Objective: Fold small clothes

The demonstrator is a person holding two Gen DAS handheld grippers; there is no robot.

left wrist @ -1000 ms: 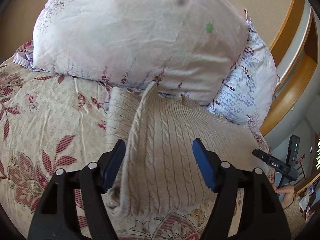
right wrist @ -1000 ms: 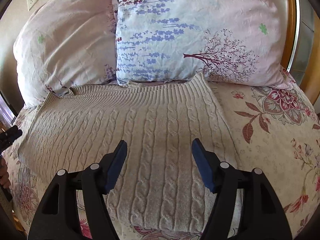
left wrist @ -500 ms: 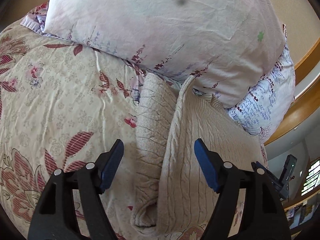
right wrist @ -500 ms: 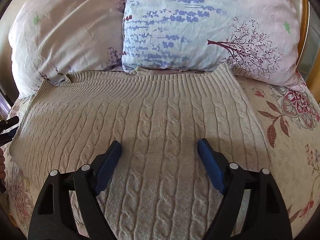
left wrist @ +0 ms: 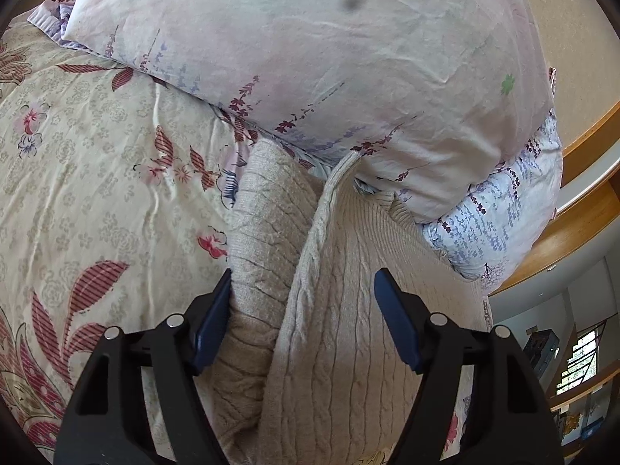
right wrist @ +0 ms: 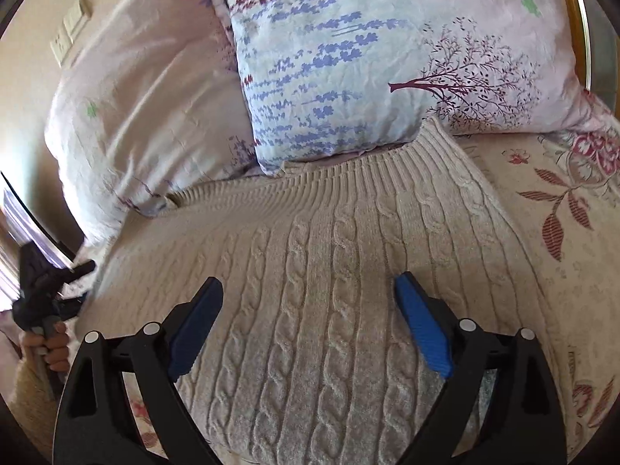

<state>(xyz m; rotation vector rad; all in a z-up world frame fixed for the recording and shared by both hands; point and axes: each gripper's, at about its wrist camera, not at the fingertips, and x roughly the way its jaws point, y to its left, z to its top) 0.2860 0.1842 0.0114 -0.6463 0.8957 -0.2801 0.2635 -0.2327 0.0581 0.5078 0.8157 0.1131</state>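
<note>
Beige cable-knit sweater [right wrist: 329,271] spread on bed [left wrist: 97,178] against pillows [right wrist: 348,69]. Left gripper [left wrist: 302,310] closing, released, jaws astride sweater's side fold. Right gripper [right wrist: 310,310] opening, released, above knit.

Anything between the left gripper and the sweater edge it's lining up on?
Nothing visible. The left gripper straddles the cable-knit sweater at its folded side edge, jaws open, with only the knit between the pads. The pillow sits past it, over the sweater's far end.

One cable-knit sweater [right wrist: 329,271] lies on one floral bedspread [left wrist: 97,178]. Two pillows: one pinkish pillow [right wrist: 147,97], one blue-flowered pillow [right wrist: 387,58]. Two grippers: left gripper [left wrist: 302,310], right gripper [right wrist: 310,310].
</note>
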